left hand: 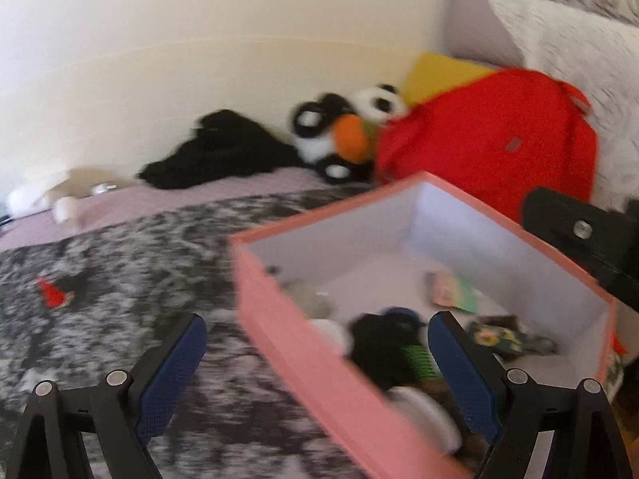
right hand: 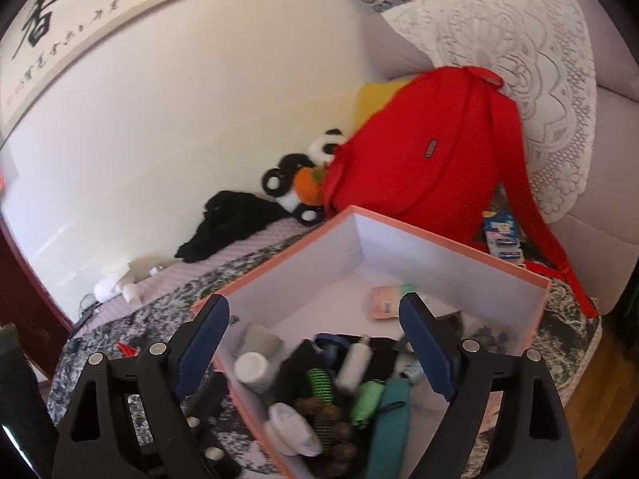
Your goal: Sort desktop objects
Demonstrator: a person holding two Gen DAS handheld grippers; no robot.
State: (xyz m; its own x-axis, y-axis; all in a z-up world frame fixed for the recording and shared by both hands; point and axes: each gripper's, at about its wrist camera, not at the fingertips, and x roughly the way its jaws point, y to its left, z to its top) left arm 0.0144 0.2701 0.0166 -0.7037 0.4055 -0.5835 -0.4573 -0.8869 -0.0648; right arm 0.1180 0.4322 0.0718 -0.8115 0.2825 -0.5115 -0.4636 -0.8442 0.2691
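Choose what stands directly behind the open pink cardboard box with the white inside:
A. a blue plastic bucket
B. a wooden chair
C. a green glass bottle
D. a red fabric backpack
D: the red fabric backpack stands just behind the far wall of the open pink cardboard box, leaning against the lace-covered cushion.

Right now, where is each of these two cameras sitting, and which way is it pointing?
Left wrist: rides on the left gripper, low over the patterned bedspread, facing the pink box and the wall; its two blue-padded fingers show, spread astride the box's near wall.
Right wrist: rides on the right gripper, higher, looking down into the box at the white bottle and green comb; its open fingers show.
Shared: pink box, red backpack, panda plush, black cloth.
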